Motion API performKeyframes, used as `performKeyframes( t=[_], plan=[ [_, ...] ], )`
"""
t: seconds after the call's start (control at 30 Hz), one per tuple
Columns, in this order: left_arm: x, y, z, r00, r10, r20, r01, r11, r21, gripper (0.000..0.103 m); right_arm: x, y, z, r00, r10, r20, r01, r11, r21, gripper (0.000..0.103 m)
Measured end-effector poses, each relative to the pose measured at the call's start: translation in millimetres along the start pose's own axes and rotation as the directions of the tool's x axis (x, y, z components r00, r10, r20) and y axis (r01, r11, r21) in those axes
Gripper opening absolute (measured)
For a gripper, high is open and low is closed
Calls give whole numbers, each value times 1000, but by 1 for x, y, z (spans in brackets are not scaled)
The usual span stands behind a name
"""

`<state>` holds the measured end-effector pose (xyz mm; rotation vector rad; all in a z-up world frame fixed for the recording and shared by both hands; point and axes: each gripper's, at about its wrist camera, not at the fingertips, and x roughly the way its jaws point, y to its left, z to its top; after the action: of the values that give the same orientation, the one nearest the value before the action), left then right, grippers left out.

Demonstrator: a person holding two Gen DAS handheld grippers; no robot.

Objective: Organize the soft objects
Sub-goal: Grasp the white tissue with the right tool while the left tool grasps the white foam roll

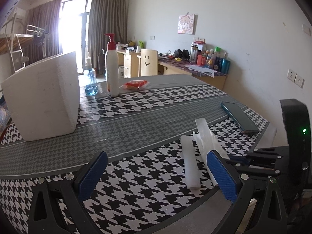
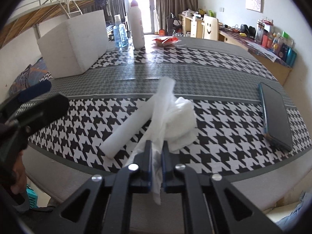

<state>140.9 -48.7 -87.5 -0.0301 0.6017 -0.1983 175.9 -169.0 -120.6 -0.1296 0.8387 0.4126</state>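
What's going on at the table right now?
A person holds a gripper in each hand at the houndstooth table. The right gripper is shut on the thin white plastic bag, which trails to a crumpled white cloth. The left gripper hangs open just left of it, holding nothing. A white foam roll lies beside the bag, with a white foam box farther back.

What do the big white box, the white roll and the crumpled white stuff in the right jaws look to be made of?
Big white box: probably foam, matte and faintly grainy with thick walls.
White roll: perhaps soft foam sheet, dull and even.
Crumpled white stuff: thin film or tissue-like wrap, partly translucent, wrinkled; the right gripper pinches it.
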Motion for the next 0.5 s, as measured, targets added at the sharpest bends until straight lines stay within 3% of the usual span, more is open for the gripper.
performKeyframes(
  t=[0.5],
  plan=[
    [24,-19,-3,996,-30,-82,33,999,35,102,-21,-23,-2,999,-25,47,23,999,49,9]
  ],
)
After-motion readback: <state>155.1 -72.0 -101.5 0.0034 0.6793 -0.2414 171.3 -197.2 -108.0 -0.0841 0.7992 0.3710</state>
